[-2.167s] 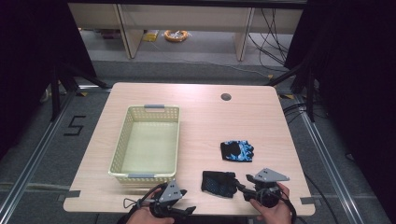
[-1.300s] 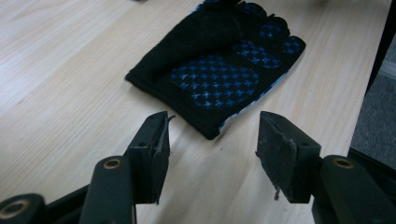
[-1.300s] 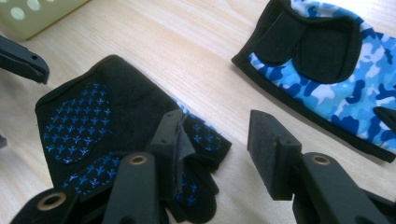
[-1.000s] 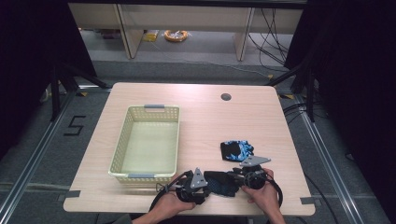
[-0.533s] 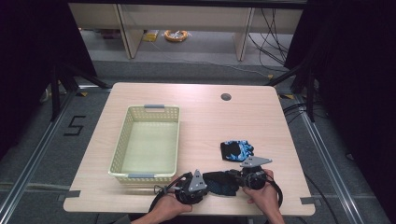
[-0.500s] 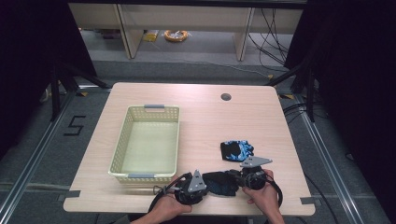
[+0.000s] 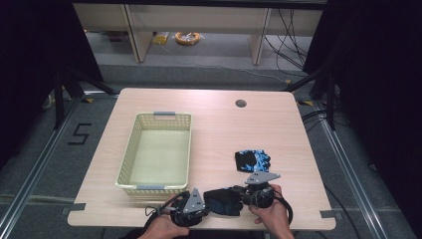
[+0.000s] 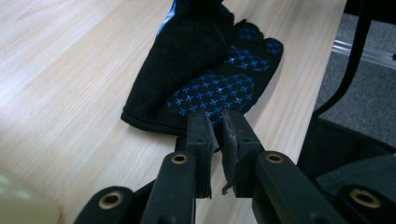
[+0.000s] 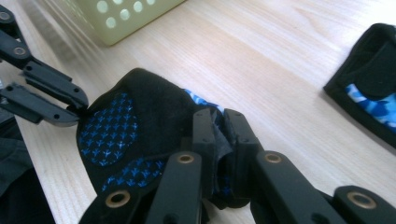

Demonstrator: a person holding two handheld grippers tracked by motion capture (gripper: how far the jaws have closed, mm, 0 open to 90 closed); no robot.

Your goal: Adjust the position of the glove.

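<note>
Now the black glove with blue print (image 7: 223, 200) lies stretched between both sets of fingers at the table's (image 7: 209, 134) near edge, its long axis running from one to the other. The left gripper (image 8: 220, 135) is clamped on one end and the right gripper (image 9: 219, 135) on the opposite end, jaws pinched tight. The basket (image 7: 157, 152) lies beyond the left fingers, nearer that hand.
</note>
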